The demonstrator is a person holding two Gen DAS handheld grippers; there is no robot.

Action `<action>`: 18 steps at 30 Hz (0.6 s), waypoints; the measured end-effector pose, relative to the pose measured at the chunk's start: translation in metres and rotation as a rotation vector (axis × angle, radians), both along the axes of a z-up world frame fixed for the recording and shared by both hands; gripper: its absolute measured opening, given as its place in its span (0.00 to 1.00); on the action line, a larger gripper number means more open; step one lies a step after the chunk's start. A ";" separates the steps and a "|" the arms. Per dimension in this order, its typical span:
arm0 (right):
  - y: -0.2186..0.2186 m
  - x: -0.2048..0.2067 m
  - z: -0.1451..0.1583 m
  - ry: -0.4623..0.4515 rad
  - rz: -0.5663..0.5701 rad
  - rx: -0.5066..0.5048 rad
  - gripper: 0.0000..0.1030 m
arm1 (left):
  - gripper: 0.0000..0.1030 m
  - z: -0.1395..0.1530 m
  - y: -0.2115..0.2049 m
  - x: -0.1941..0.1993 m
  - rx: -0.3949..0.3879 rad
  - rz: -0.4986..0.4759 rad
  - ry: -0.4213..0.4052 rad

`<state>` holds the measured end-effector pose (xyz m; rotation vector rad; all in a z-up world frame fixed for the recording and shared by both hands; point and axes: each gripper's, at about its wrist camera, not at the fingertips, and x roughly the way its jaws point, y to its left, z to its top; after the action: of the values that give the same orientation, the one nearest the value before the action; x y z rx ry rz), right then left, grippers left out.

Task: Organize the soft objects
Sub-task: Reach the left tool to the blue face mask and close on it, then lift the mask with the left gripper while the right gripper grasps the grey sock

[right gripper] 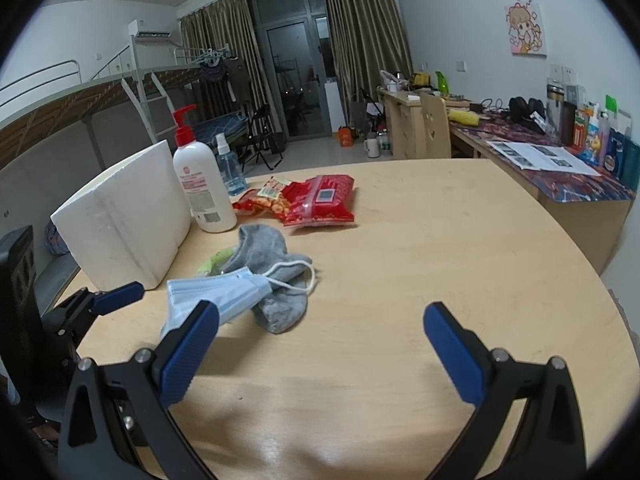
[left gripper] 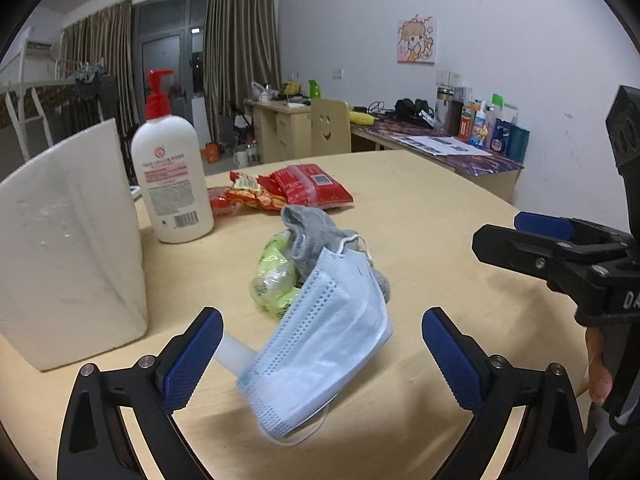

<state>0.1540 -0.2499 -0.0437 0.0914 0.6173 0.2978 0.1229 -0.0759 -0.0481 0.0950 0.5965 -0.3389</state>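
The face mask (left gripper: 320, 344) drapes over the gray sock (left gripper: 320, 240) beside the white foam box (left gripper: 72, 240) on the tabletop (left gripper: 440, 240): light, limp, best pinched mid-fold. Both the left gripper (left gripper: 322, 354) and the right gripper (right gripper: 320, 344) have jaws released, empty.

Left gripper (left gripper: 322, 344) with jaws spread wide, blue face mask (left gripper: 324, 344) between them, overlapping grey sock (left gripper: 320, 240), green packet (left gripper: 274, 276) beside, wooden surface (left gripper: 440, 216)
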 end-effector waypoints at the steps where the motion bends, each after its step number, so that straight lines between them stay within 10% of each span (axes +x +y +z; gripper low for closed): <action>1: -0.001 0.001 -0.001 0.002 0.000 0.003 1.00 | 0.89 -0.001 -0.002 0.003 -0.003 -0.002 0.012; 12: -0.012 0.005 -0.008 0.029 -0.013 0.019 1.00 | 0.19 -0.015 -0.012 0.021 0.008 0.015 0.111; 18: -0.010 0.005 -0.008 0.034 -0.006 0.017 1.00 | 0.10 -0.013 -0.007 0.020 -0.018 0.020 0.124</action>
<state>0.1593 -0.2603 -0.0514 0.1144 0.6488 0.2964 0.1424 -0.0829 -0.0607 0.0510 0.7164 -0.3327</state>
